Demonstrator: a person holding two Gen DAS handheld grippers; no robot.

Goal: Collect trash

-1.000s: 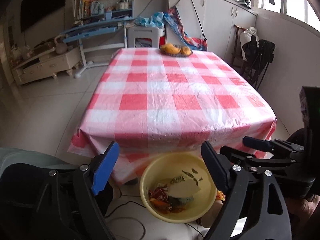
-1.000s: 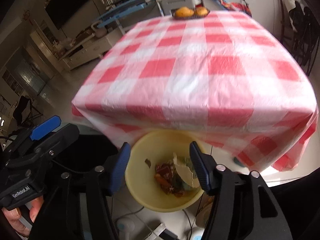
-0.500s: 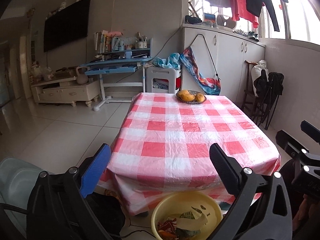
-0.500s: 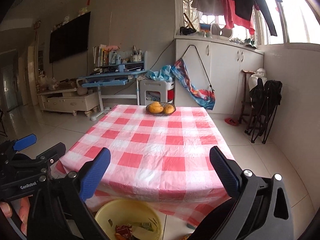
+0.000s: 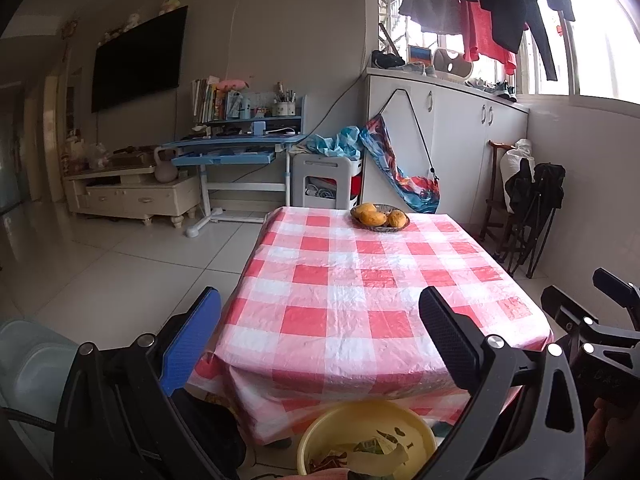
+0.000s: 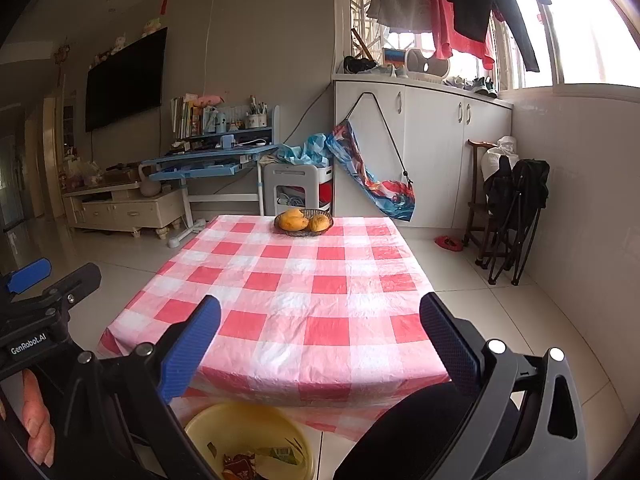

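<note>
Below table [image 5: 360,280], yellow basin [image 5: 320,436] holds wrappers [image 6: 256,460] (basket [image 6: 304,224]: mangoes).

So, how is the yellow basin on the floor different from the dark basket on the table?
The yellow basin stands on the floor at the near end of the table, partly under the cloth's overhang; the dark basket sits on the tabletop at the far end. The yellow basin is deep, smooth and bright; the dark basket is shallow and dark. The yellow basin holds wrappers and scraps; the dark basket holds orange-yellow fruit. Both are round, open containers.
</note>
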